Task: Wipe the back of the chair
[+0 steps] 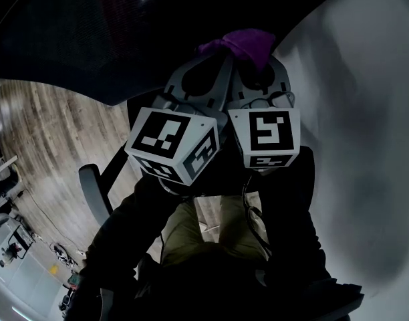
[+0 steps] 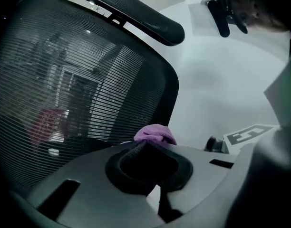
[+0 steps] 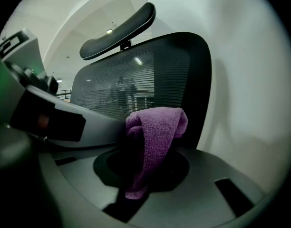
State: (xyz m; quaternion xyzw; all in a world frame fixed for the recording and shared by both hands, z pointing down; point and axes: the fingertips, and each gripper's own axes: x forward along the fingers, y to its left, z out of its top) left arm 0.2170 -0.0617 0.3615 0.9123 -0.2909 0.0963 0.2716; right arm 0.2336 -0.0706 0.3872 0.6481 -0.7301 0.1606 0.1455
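White wall (image 3: 250, 80), chair (image 3: 150, 75), right claw (image 3: 137, 182) pinching purple cloth (image 3: 157, 127)

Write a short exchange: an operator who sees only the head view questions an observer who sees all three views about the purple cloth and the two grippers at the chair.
Operator: Is the purple cloth gripped, or only draped over something?
Observer: Gripped. The right gripper has its tongs shut on it. The cloth folds over above them and hangs down.
Operator: And the left gripper?
Observer: Its tongs are together with nothing between them. The cloth shows just beyond their tip.
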